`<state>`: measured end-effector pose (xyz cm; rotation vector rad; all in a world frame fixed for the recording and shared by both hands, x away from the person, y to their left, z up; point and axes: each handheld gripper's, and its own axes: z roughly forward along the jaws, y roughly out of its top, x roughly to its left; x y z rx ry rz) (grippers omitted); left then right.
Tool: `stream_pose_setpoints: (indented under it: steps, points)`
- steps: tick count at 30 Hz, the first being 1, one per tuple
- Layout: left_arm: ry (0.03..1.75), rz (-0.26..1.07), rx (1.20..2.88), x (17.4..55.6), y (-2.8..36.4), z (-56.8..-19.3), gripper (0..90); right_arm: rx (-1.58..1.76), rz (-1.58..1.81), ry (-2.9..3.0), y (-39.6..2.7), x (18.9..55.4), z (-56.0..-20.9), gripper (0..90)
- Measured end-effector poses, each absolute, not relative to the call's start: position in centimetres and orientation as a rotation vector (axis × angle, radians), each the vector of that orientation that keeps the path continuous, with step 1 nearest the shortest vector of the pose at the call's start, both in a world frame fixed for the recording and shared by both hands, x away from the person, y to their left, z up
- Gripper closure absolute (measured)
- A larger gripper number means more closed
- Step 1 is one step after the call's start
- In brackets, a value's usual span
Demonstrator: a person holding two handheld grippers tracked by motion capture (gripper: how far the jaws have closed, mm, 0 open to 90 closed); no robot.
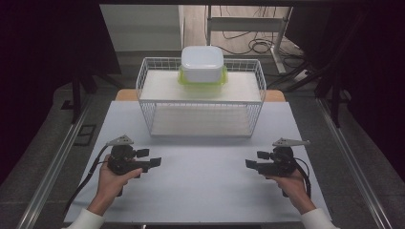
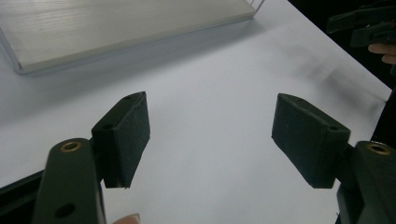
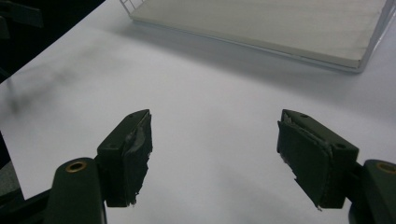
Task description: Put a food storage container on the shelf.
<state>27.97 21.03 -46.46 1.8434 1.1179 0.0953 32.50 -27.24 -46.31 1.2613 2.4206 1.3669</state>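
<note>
Resting low over the white counter, the left tongs and the right tongs point inward at each other with their jaws spread wide and nothing between the pads, as both gripper views confirm. The white-lidded plastic container with a lime-green base sits on the upper shelf of the white wire rack at the counter's far side, well apart from both tongs, roughly centred between them and beyond them.
</note>
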Motion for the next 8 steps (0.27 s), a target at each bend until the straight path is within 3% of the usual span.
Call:
stream_pose_setpoints:
  steps: [8]
  points:
    - [1.135, 0.092, 1.843, 28.39, 20.81, -46.74, 26.5, 1.266, 1.389, 2.382, -27.86, 32.37, -46.26, 23.5]
